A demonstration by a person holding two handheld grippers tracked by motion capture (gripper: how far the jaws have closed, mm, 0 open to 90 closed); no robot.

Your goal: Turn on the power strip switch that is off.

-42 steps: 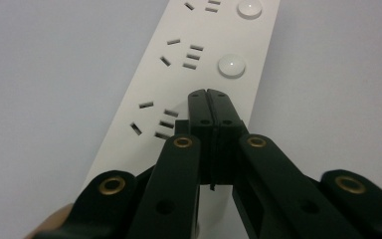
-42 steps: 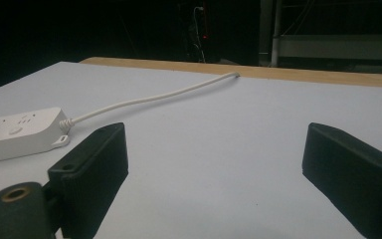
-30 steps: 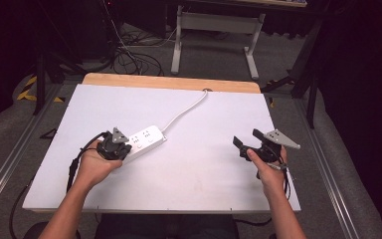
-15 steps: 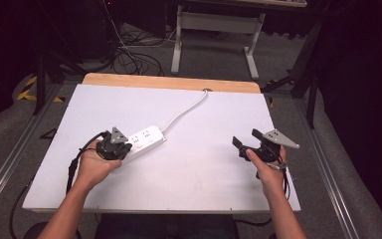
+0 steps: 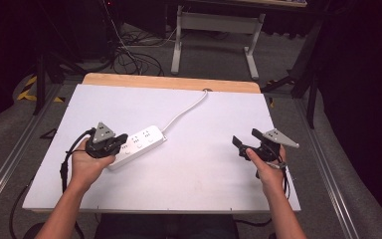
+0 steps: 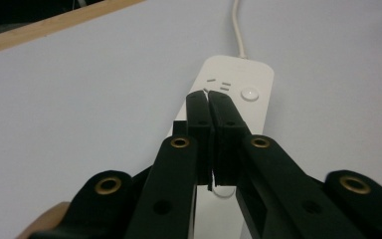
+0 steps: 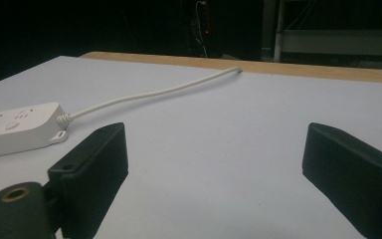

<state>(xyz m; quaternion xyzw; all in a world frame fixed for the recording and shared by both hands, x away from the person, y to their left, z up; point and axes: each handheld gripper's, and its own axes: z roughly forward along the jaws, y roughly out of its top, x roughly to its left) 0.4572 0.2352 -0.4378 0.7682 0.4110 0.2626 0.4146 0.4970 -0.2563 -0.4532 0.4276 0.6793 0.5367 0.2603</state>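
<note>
Two tongs are at work over a white worktop [image 5: 189,174] with a wooden far edge. At the left, the left tongs [image 6: 210,107] have their jaws pressed together, nothing visibly between them, tips resting over the near end of a white power strip [image 5: 140,143] that lies left of centre. Its white cable [image 5: 184,112] runs off toward a hole near the far edge. At the right, well apart from the strip, the right tongs [image 7: 214,164] hang just above bare worktop with jaws wide apart, holding nothing.

A likely risk: the closed tips could push down or skid on the smooth casing, sliding the strip or pressing its round button [image 6: 249,93]. No brand or readable writing shows on the strip, just socket slots.
</note>
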